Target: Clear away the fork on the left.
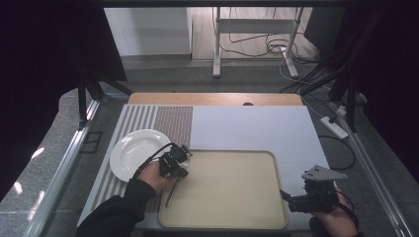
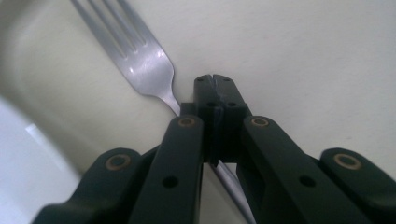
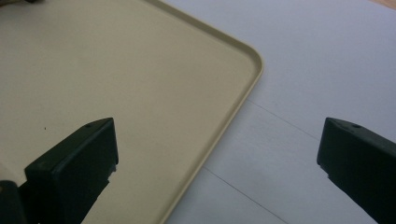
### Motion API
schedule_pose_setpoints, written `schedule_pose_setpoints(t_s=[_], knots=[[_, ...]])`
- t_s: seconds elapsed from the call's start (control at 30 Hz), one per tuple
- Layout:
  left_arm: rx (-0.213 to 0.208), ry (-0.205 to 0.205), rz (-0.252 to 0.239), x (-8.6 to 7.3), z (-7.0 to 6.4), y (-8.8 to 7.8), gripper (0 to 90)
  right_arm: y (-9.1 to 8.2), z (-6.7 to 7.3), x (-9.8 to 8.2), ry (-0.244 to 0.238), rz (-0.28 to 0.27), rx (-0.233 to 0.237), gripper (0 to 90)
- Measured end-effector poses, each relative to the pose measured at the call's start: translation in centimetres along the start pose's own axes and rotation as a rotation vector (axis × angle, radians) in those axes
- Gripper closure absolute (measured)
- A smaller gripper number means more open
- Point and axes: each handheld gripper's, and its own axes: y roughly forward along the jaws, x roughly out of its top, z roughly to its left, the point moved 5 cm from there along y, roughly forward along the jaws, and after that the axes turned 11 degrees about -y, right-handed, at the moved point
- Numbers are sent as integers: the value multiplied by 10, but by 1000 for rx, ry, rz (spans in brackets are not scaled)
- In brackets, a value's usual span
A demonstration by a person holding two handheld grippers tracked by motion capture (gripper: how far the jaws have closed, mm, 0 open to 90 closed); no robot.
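One fork (image 2: 144, 70) on my screen, clamped by its handle in the left gripper (image 2: 215, 93), jaws together on it. Long axis runs along the tray's (image 1: 276, 197) left edge (tines away from me, toward the plate (image 1: 131, 153)). Right gripper (image 3: 217, 154) jaws apart, holding nothing.

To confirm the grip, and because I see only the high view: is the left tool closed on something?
Observer: Yes, the left tool is shut on a fork, at the neck below the tines.
Operator: What is under the tines?
Observer: The beige tray, close to its raised rim.
Operator: And the right tool?
Observer: The right tool is open; the tray's edge runs between its jaws.
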Motion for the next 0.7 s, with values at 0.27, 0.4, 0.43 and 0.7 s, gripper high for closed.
schedule_pose_setpoints(t_s=[0.27, 0.4, 0.43, 0.7], knots=[[-6, -57, -25, -5, 19, -3, 886, 0, 0, 0, 0, 0, 1, 0], [-6, -30, -41, -6, 18, -4, 852, 0, 0, 0, -1, 0, 1, 0], [-7, -26, -50, -6, 17, -5, 852, 0, 0, 0, -1, -1, 1, 0], [-58, 2, -182, -3, 9, -21, 663, 0, 0, 0, -2, -3, 0, 0]])
